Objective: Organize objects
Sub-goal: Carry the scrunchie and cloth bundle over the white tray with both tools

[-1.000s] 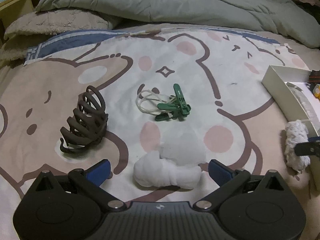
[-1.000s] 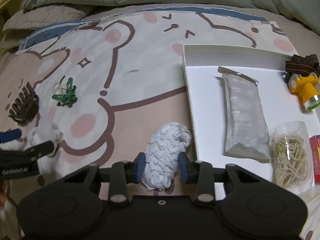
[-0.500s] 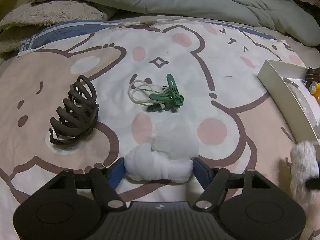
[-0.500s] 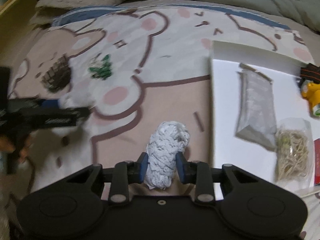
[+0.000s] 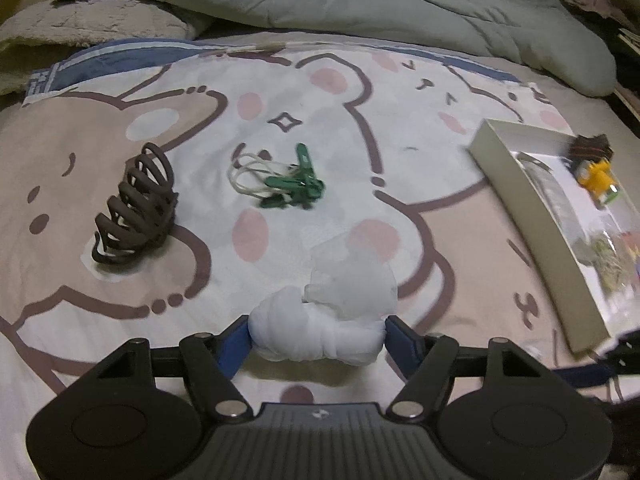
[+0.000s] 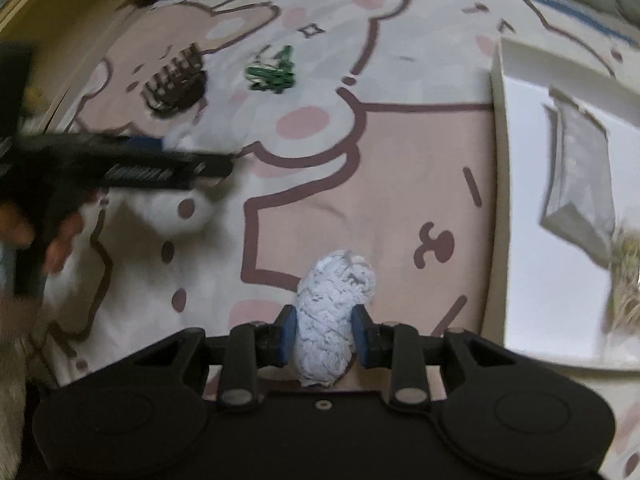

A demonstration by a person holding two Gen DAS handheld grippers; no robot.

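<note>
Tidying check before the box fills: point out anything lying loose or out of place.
Two things lie loose on the bedsheet, outside the white box: the brown hair claw and the green clips tangled with white bands. Nothing looks spilled or broken.

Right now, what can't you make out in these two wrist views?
- Left gripper, right wrist view: motion blur hides how its jaws stand there.
- White box, left wrist view: contents are blurred, its near corner sits behind a dark shape.
- Box's right side, right wrist view: cut off by the picture edge.
- Underside of the white cloth bundle: hidden by the bundle itself.
- Green clips, right wrist view: too small to count.
</note>
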